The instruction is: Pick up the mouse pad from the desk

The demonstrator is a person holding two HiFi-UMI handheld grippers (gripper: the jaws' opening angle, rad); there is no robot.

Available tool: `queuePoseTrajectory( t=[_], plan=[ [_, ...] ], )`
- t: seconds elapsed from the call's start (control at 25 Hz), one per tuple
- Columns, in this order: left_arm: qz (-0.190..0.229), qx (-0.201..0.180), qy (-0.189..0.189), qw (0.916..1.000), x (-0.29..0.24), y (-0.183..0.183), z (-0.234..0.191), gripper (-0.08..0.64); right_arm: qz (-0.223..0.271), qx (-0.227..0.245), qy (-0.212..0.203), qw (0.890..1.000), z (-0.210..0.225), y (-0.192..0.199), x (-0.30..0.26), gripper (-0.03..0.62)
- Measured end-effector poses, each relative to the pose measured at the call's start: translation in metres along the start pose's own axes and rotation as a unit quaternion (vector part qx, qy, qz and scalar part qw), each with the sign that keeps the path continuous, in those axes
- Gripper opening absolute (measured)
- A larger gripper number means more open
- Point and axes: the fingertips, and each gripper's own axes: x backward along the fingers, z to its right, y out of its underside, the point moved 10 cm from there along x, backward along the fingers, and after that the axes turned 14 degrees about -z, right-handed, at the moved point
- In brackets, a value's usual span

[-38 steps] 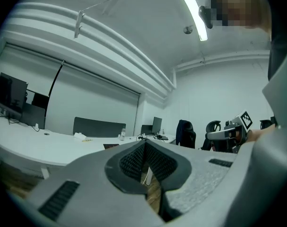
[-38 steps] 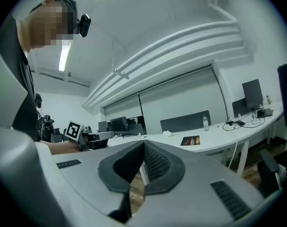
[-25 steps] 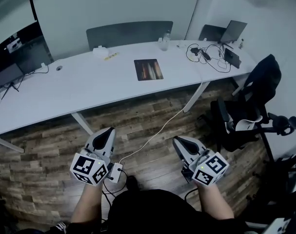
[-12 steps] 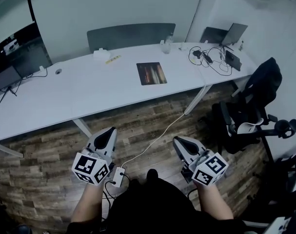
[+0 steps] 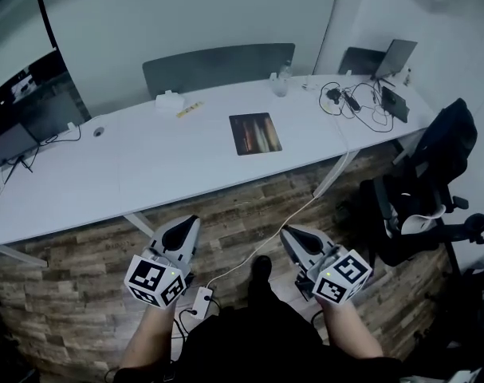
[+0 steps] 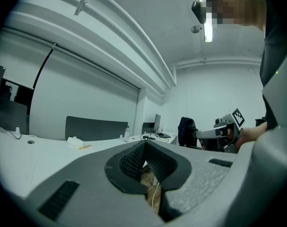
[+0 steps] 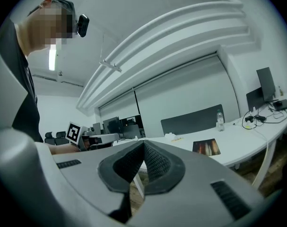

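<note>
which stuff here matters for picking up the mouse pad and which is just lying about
For the job: mouse pad, desk, left tongs, right tongs (both shut, empty).
Lying about: bottle, laptop, cables, white box, office chair.

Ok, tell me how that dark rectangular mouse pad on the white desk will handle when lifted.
The dark rectangular mouse pad lies flat on the white desk with no visible thickness: probably thin, light and floppy, likely drooping if lifted by one edge. No raised edge shows, so pinching it may need sliding it to the desk's edge.
</note>
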Motion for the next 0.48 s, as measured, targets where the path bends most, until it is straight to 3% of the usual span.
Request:
queuePoseTrajectory(
  t=[0.48],
  plan=[
    [-0.041,-0.003,-0.016,0.999,-0.159,-0.061,-0.04,0.005,0.006,-0.013,-0.027,1.0,0.172,-0.063,-0.057,-0.006]
  ],
)
